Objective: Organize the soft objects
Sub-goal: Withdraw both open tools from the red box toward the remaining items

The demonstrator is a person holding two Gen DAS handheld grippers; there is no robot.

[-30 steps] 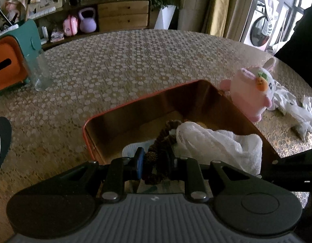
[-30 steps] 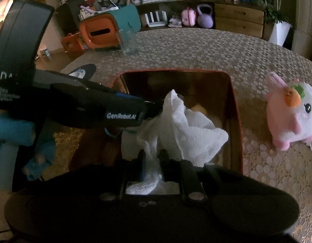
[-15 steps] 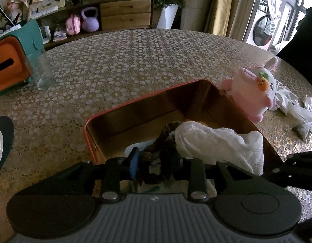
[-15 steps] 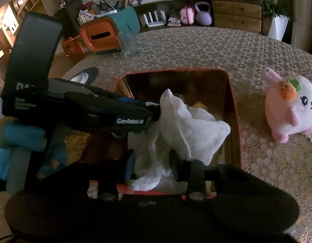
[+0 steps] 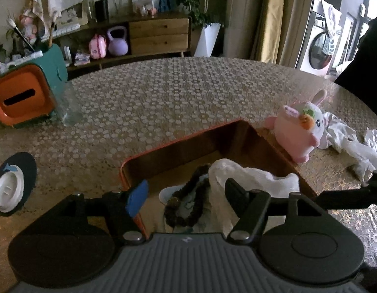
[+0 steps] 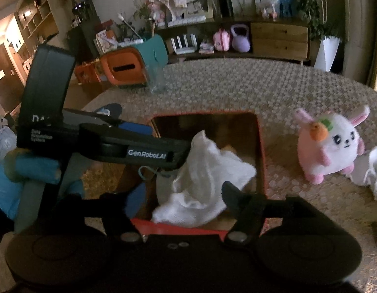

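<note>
An orange-rimmed box (image 5: pixel 178 141) (image 6: pixel 260 151) sits on the patterned table. Inside it lie a white cloth (image 5: pixel 256 175) (image 6: pixel 208 171) and a dark brown scrunchie (image 5: pixel 188 202) on a pale item. My left gripper (image 5: pixel 186 195) hovers over the box's near end, its jaws opening; the scrunchie lies loose between them, apart from the pads. My right gripper (image 6: pixel 178 200) hangs over the box too, its jaws opening, with the white cloth lying free between them. A pink and white bunny plush (image 5: pixel 300 129) (image 6: pixel 330 146) stands right of the box.
Crumpled white cloths (image 5: pixel 352 146) (image 6: pixel 374 171) lie beyond the bunny. A teal and orange tissue box (image 5: pixel 24 90) (image 6: pixel 132 63) and a clear glass (image 5: pixel 68 105) (image 6: pixel 157 80) stand far left. A dark coaster with a white disc (image 5: pixel 10 190) lies at the left edge.
Both grippers opened and let go: the left released the scrunchie, the right released the white cloth, which now rest in the box. Both rose a little.
</note>
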